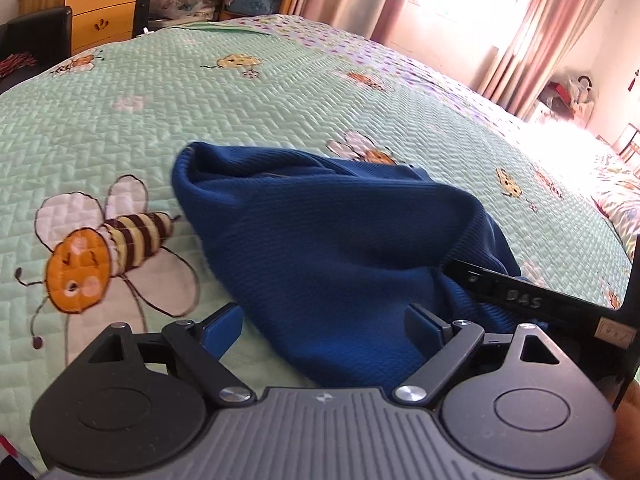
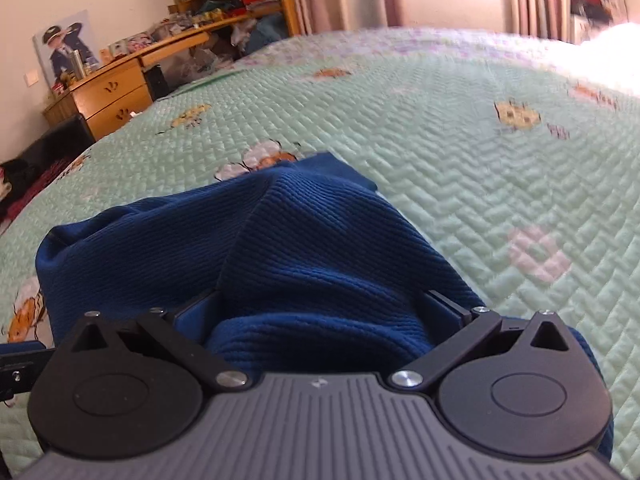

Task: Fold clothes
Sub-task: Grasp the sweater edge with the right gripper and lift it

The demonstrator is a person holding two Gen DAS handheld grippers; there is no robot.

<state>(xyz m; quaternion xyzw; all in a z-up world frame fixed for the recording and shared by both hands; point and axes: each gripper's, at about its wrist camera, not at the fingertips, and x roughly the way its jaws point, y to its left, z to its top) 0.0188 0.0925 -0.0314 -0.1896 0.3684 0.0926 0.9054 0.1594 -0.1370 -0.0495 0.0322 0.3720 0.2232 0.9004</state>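
On the bee-print quilt (image 1: pixel 280 92), a blue knit garment (image 1: pixel 320 240) lies bunched in front of me; my left gripper (image 1: pixel 324 328) stands wide, cloth between its fingers but unpinched; my right gripper (image 2: pixel 320 320) is also spread, fabric heaped into its gap; best, I judge, to close on single edges, lift, and draw them apart flat before folding.

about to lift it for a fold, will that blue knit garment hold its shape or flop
Probably floppy: the blue knit garment lies bunched in soft folds on the quilt. Its ribbed texture looks grippy rather than slippery. Likely light, sagging between the tongs.
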